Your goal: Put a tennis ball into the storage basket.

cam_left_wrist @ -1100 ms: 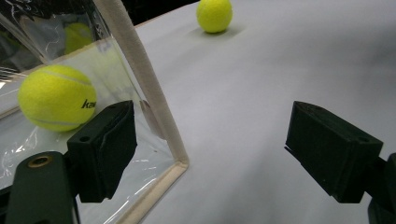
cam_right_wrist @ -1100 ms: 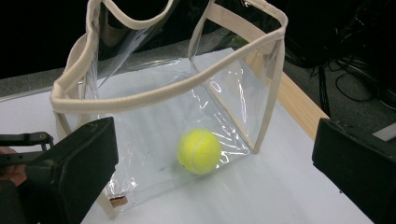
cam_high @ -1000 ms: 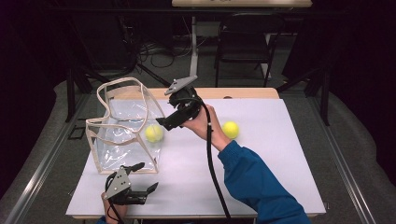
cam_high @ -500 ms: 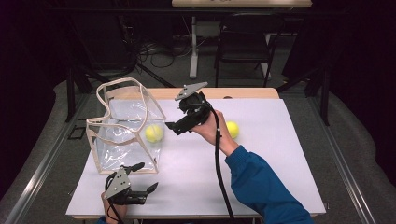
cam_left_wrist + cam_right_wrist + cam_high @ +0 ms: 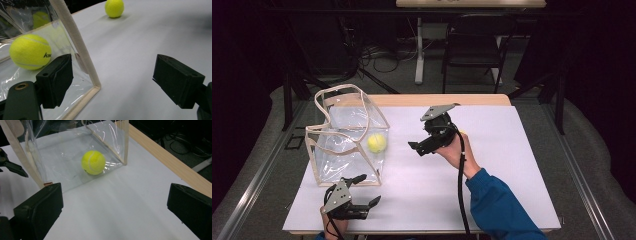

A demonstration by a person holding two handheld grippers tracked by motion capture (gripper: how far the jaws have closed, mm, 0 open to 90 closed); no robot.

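Currently the clear plastic bag (image 5: 347, 145) with beige trim lies on its side on the white table (image 5: 492, 190), and serves as the landmark. One tennis ball (image 5: 376, 143) rests inside the bag, near its open mouth. A second tennis ball (image 5: 114, 8) sits on the table well beyond the bag's mouth side; in the high view it is almost hidden behind the right gripper.

Right gripper (image 5: 418, 149) is held above the table, off the bag's mouth side and apart from it. Jaws spread wide, holding nothing. In the right gripper view the ball inside the bag (image 5: 93, 162) lies ahead of the jaws, between them and closer to the left one.

Left gripper (image 5: 368, 191) sits low at the bag's near corner, jaws spread, empty. One jaw is just beside the bag's trimmed edge (image 5: 77, 47); contact cannot be told.
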